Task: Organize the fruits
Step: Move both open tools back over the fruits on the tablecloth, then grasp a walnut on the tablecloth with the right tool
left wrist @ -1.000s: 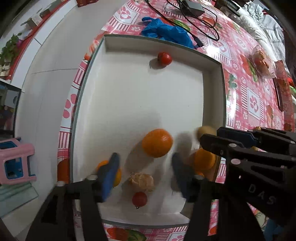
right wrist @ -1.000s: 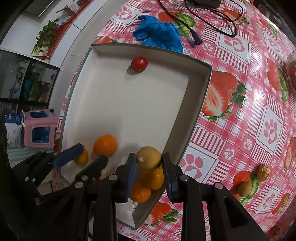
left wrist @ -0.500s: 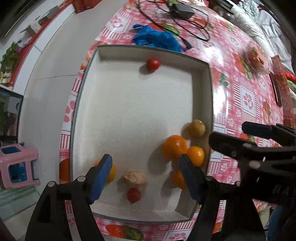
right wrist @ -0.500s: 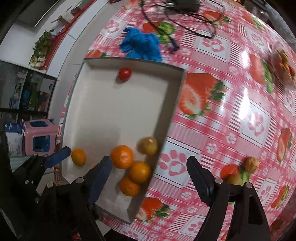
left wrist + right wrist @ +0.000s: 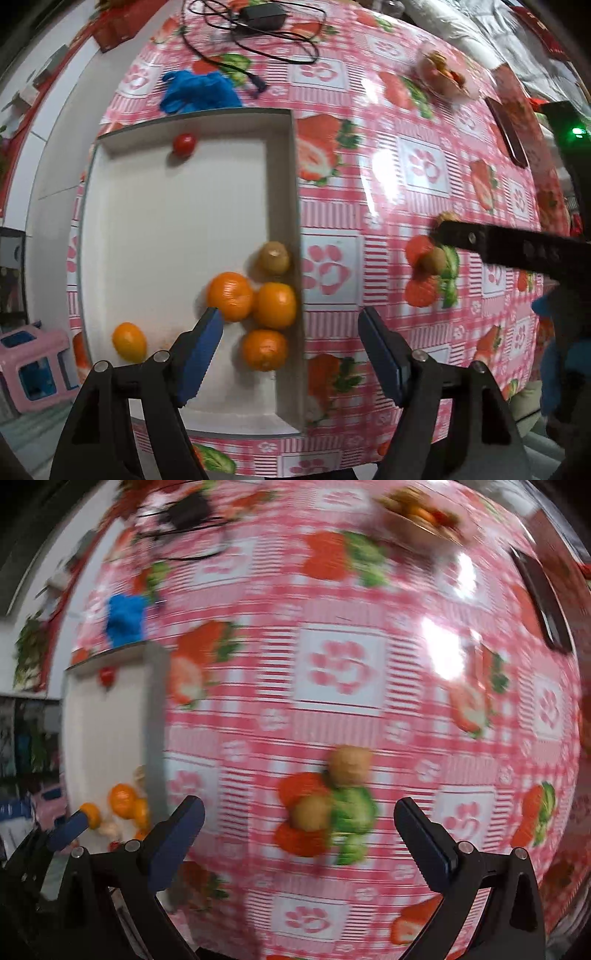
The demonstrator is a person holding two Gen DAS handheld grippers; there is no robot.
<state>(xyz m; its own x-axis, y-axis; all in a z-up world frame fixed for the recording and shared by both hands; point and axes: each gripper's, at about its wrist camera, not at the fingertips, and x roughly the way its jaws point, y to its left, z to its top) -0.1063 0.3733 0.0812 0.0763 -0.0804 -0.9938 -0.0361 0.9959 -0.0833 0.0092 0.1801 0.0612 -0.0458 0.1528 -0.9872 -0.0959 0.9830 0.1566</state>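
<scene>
A white tray (image 5: 184, 206) lies on the strawberry tablecloth. In it are three oranges (image 5: 275, 304), a kiwi (image 5: 273, 257), a small yellow-orange fruit (image 5: 129, 341) and a cherry tomato (image 5: 184, 144). My left gripper (image 5: 291, 332) is open and empty above the tray's right wall. My right gripper (image 5: 299, 825) is open and empty above a kiwi (image 5: 310, 812) and a walnut (image 5: 349, 766) lying on the cloth. That kiwi (image 5: 432, 260) also shows in the left wrist view under the right gripper's finger. The right wrist view is blurred.
A blue glove (image 5: 197, 92) and black cables with an adapter (image 5: 258, 18) lie beyond the tray. A clear dish of food (image 5: 443, 72) and a dark phone (image 5: 508, 129) lie at the far right. A pink stool (image 5: 33, 365) stands on the floor at left.
The right gripper let go of the kiwi in the tray, opened and swung right over the cloth. The left gripper opened wide and shifted right; the orange now rests by the others.
</scene>
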